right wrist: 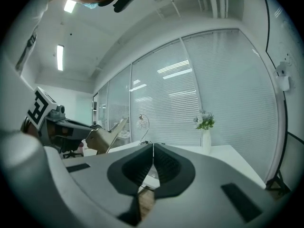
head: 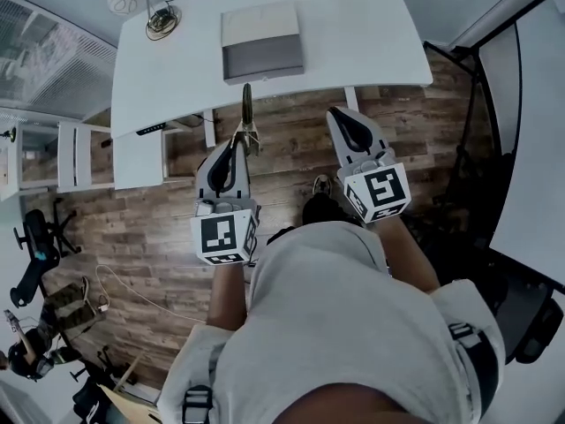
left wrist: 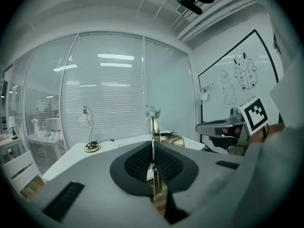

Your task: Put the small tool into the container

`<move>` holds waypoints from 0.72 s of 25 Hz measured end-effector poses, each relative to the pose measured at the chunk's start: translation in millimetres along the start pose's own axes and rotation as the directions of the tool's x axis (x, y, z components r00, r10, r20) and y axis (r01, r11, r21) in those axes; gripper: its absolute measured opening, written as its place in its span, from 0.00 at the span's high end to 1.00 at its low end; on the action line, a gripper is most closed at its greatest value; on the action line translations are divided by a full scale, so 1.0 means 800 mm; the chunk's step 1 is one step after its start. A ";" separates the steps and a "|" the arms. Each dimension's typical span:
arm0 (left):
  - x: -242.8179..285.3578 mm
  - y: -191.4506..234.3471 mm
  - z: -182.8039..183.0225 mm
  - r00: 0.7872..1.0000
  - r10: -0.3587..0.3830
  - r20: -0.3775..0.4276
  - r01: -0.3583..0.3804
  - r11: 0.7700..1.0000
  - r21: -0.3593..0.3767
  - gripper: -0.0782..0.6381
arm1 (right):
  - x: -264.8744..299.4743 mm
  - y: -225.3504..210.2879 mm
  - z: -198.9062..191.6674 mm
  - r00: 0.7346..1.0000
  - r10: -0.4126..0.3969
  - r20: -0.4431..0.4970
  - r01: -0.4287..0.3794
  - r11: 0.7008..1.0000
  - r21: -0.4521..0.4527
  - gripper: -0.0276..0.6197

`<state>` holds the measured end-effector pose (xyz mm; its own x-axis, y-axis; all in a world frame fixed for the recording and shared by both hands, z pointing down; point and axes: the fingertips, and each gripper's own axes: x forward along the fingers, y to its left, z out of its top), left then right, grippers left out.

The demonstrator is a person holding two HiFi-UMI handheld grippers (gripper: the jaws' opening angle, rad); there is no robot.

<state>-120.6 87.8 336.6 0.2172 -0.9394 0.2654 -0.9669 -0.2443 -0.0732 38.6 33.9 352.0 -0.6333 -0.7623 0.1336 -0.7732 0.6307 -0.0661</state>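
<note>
Left gripper (head: 239, 141), centre frame, clamps tight on the thin brass tool (head: 247, 111). Right gripper (head: 342, 117) alongside, jaws together, empty. Grey box (head: 262, 42) up top.

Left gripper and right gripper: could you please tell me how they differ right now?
The left gripper has its tongs clamped on the small tool; the right gripper has its tongs shut on nothing. The right gripper is held further forward than the left gripper. Both point towards the white table.
</note>
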 end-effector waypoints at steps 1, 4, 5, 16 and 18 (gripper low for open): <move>0.009 -0.002 0.000 1.000 -0.006 -0.007 0.006 1.000 0.002 0.86 | 0.005 -0.006 -0.002 1.000 0.008 -0.004 -0.008 1.000 0.005 0.92; 0.036 -0.008 0.000 0.999 -0.027 -0.020 0.027 1.000 0.008 0.86 | 0.017 -0.023 -0.009 0.999 0.031 -0.015 -0.031 0.999 0.018 0.92; 0.044 -0.009 0.000 0.999 -0.027 -0.024 0.027 1.000 0.015 0.86 | 0.021 -0.029 -0.012 0.999 0.037 -0.020 -0.037 0.999 0.021 0.92; 0.108 0.004 -0.013 0.996 -0.012 -0.087 0.015 0.999 0.035 0.86 | 0.071 -0.067 -0.026 0.996 0.073 -0.057 -0.071 0.996 0.045 0.92; 0.118 0.008 -0.016 0.995 -0.016 -0.098 0.020 0.999 0.045 0.86 | 0.081 -0.066 -0.031 0.994 0.080 -0.070 -0.076 0.996 0.047 0.92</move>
<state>-108.0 0.8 373.7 0.2184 -0.9071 0.3598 -0.9554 -0.2739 -0.1106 39.3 -45.5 388.7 -0.6888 -0.6976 0.1972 -0.7233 0.6796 -0.1225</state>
